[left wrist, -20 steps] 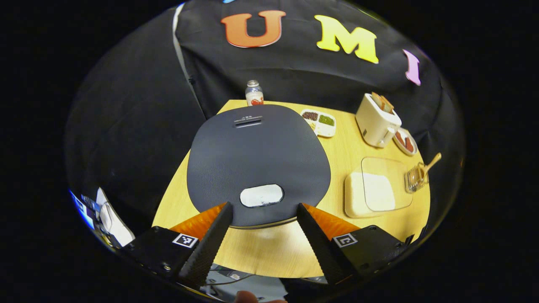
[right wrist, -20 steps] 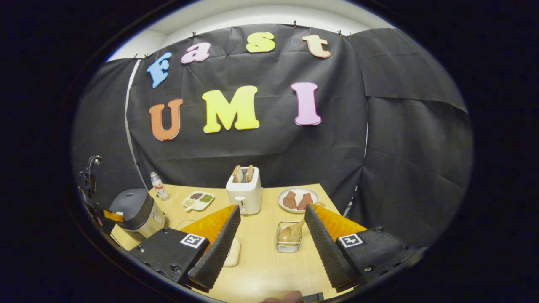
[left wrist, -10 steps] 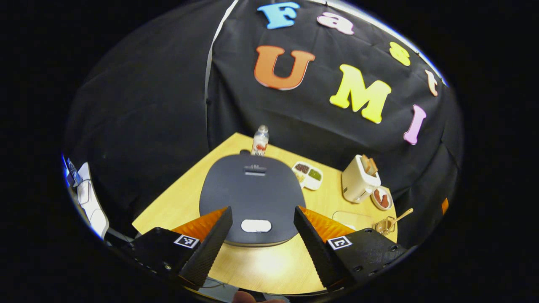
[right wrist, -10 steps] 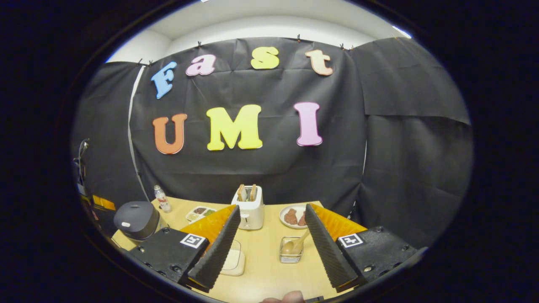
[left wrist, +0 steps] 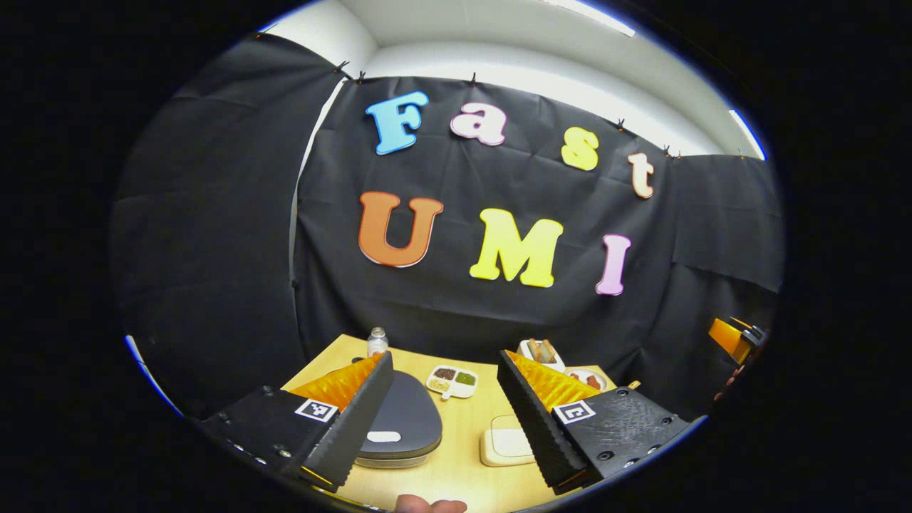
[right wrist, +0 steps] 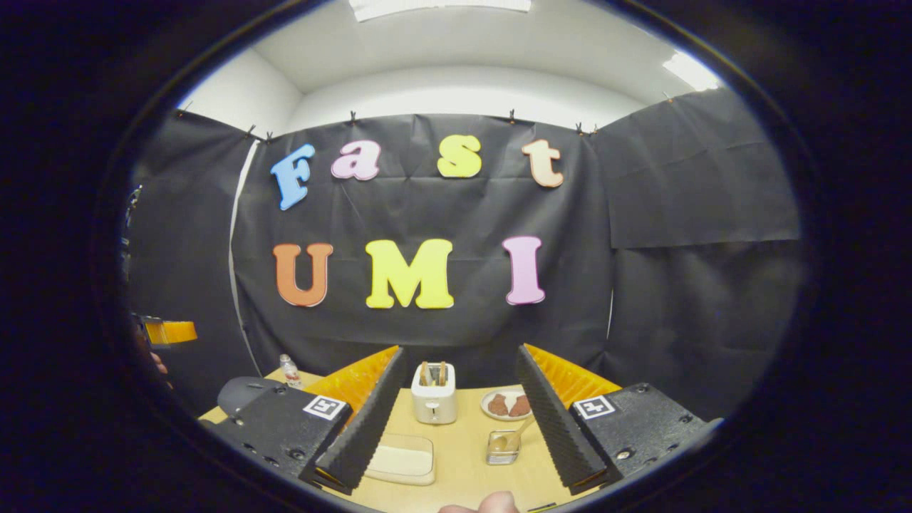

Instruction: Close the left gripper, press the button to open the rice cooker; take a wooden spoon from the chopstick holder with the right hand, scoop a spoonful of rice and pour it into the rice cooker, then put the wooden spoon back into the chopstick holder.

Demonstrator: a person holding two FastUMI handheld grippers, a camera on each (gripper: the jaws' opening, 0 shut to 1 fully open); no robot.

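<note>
The rice cooker (left wrist: 406,420) stands shut at the table's left, a dark lid with a pale button (left wrist: 383,436) near its front; its lid (right wrist: 246,392) also peeks out in the right gripper view. My left gripper (left wrist: 445,356) is open, held high and back from the cooker, touching nothing. A clear chopstick holder (right wrist: 501,450) holds the wooden spoon (right wrist: 519,429), handle leaning right. My right gripper (right wrist: 459,349) is open too, well above and short of the holder. A lidded box of rice (right wrist: 400,458) lies left of the holder and shows as the same box (left wrist: 504,445) in the left gripper view.
A white toaster (right wrist: 434,392) with bread, a plate (right wrist: 507,405) of brown food, a divided snack tray (left wrist: 452,380) and a small bottle (left wrist: 376,342) stand along the table's back. The other gripper (left wrist: 734,338) hangs off to the right. A fingertip (left wrist: 431,504) shows at the bottom.
Both grippers have lifted and drawn back from the table, tilting up toward the wall. The cooker and the holder look smaller and lower. Both grippers stayed open.
</note>
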